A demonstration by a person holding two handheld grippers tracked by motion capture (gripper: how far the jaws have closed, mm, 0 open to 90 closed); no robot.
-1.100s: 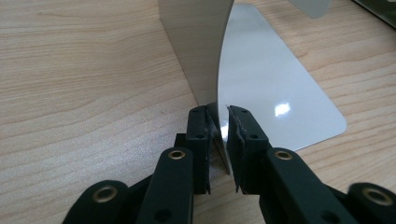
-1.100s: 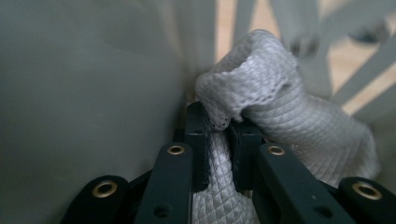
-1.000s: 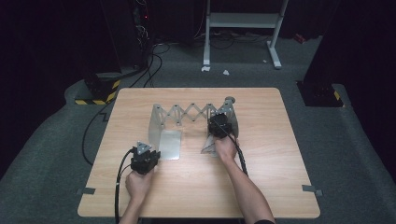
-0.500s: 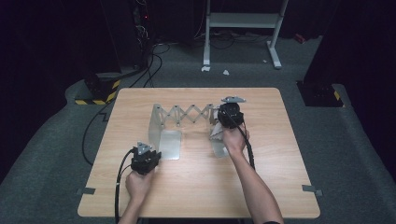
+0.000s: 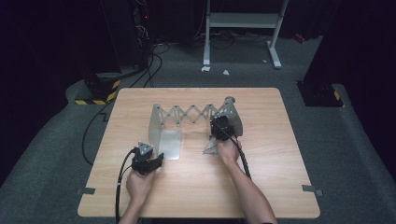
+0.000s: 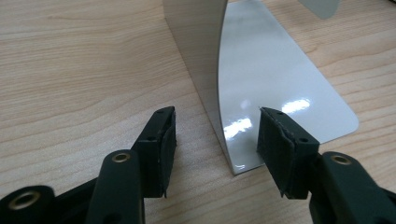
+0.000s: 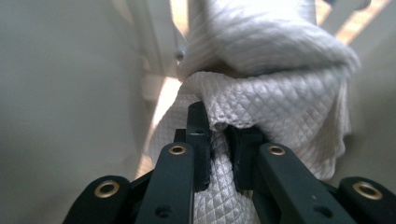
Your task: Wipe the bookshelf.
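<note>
Cloth [image 7: 275, 107] is being pinched tight by right gripper [image 7: 218, 140], wiping bookend rack [image 5: 196, 114] right plate; left gripper [image 6: 215, 140], jaws just been opening, is straddling the left plate without gripping; wiping seems midway.

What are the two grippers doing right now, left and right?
Left gripper: open; its jaws have just been opening, astride the bookend's left plate, pads off it.
Right gripper: shut on the white cloth.

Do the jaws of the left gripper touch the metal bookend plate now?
Apart. In the left gripper view, the left gripper has just opened; the bookend plate stands between its pads with a gap on each side.
</note>
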